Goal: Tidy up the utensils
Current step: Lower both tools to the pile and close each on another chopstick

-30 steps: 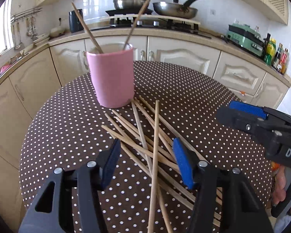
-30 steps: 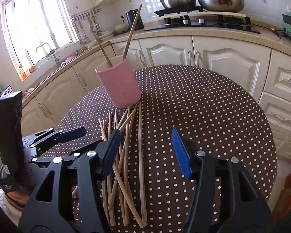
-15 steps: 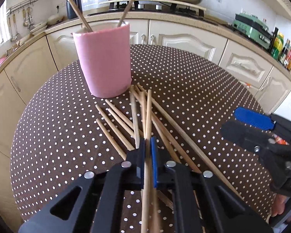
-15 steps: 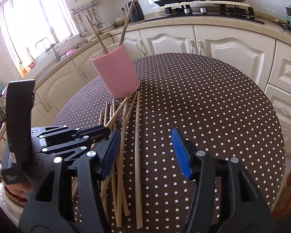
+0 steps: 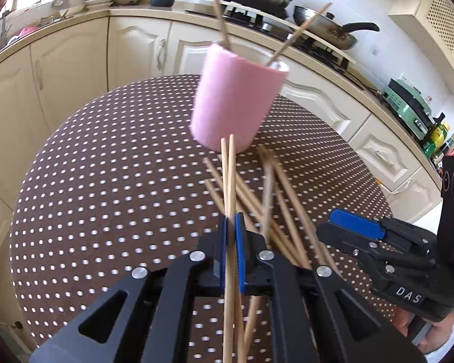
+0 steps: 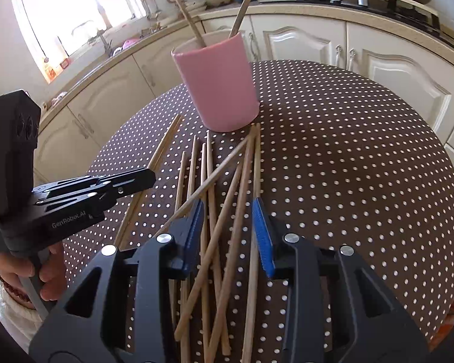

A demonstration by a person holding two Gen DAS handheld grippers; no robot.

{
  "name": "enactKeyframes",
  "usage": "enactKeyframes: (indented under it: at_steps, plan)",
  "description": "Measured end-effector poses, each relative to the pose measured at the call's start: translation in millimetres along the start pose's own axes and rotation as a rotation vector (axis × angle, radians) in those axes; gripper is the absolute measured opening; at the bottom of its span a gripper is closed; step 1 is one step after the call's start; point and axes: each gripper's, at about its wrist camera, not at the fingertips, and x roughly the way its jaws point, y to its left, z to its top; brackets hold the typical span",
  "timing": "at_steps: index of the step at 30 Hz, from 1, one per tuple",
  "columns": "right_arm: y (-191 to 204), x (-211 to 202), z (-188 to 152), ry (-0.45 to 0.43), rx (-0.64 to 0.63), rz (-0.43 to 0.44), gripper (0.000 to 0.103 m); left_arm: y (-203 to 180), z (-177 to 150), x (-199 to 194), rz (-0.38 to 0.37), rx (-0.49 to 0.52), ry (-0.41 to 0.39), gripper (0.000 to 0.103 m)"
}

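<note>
Wood sticks, pale and thin, are the item under check: two of them, the pair (image 5: 228,181), are pinched between the blue pads (image 5: 240,242) of your left tongs (image 5: 231,242), jaws nearly shut on them. The tips point at the base of the pink cup (image 5: 233,103) and fan slightly apart, so the grip is likely not square.

Risks, as judged from here:
- Pair may scissor or slip. Cause: round, smooth sticks held at one narrow point, w/ long overhang fore and aft.
- Cup may tip. Cause: it looks light and tall; a stick tip catching the wall or rim instead of clearing it would push it over. It also already holds two sticks (image 6: 242,6) leaning out, which can block entry.
- Pile (image 6: 215,211) may get dragged. Cause: loose sticks cross each other on the table (image 6: 348,151); the rear ends of the held pair run back over them.
- Right tongs (image 6: 227,220) hang over the pile, jaws part open, nothing gripped; several sticks lie between them. Closing here would likely take more than one.

Location: held pair is off the cloth, in front of the cup; rest of the sticks lie scattered on the dotted cloth, near ends just beside the cup base. Cup stands upright, approx mid-table on the far side.
</note>
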Motion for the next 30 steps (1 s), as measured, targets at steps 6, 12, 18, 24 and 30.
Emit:
enactKeyframes:
  at_steps: [6,12,18,24,30]
  plan:
    - [17,9,7,0.029,-0.023,0.04,0.03,22,-6,4,0.001,-0.055,0.039,0.006]
    - [37,24,13,0.065,-0.055,0.053,0.03,48,-13,6,0.002,-0.122,0.064,0.007]
    - [43,30,16,0.072,-0.033,0.045,0.03,57,-16,-5,0.021,-0.127,0.057,0.029]
    - [53,37,22,0.086,-0.042,0.065,0.03,60,-18,-10,0.043,-0.087,0.059,0.029]
    - [60,40,23,0.095,-0.046,0.067,0.03,35,-17,-6,0.154,0.068,0.107,0.03]
